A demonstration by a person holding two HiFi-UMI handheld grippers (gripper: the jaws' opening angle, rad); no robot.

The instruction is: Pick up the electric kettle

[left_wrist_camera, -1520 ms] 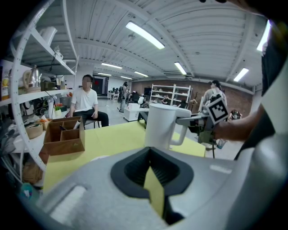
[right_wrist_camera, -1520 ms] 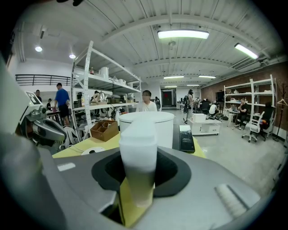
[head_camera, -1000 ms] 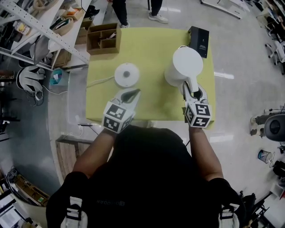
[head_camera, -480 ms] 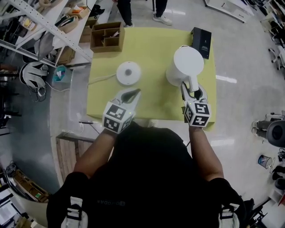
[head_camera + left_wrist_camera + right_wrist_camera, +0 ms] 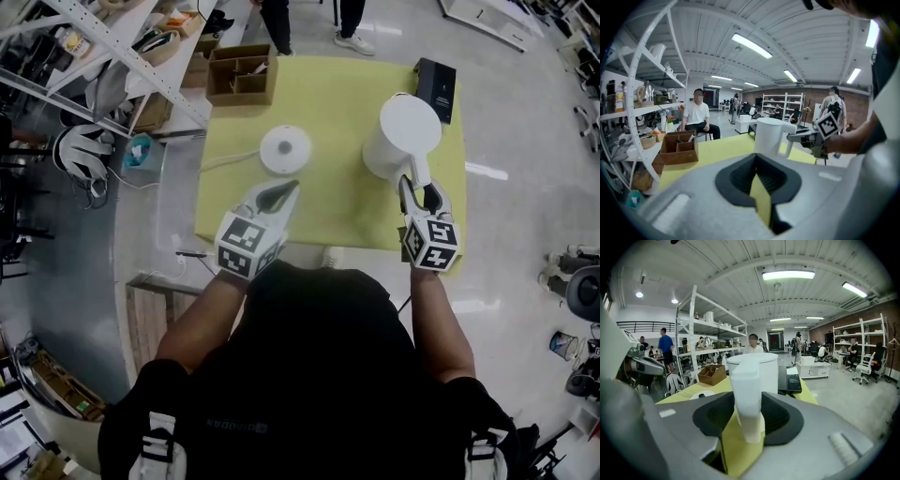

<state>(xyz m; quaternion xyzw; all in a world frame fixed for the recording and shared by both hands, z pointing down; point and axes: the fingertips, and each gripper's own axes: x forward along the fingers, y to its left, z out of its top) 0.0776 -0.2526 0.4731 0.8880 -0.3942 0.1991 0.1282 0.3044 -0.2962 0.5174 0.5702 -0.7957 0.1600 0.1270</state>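
Left gripper (image 5: pixel 289 190) is pinched closed on nothing, parked over the yellow table (image 5: pixel 328 202) just short of the round base (image 5: pixel 285 149), out of the way I'd guess. The electric kettle (image 5: pixel 405 131) stands upright off that base on the table's right side, handle (image 5: pixel 417 172) toward the person. Right gripper (image 5: pixel 421 193) straddles the handle, but its jaws have just been opening and the pads aren't squeezing it, so there's no real grip for a lift yet.
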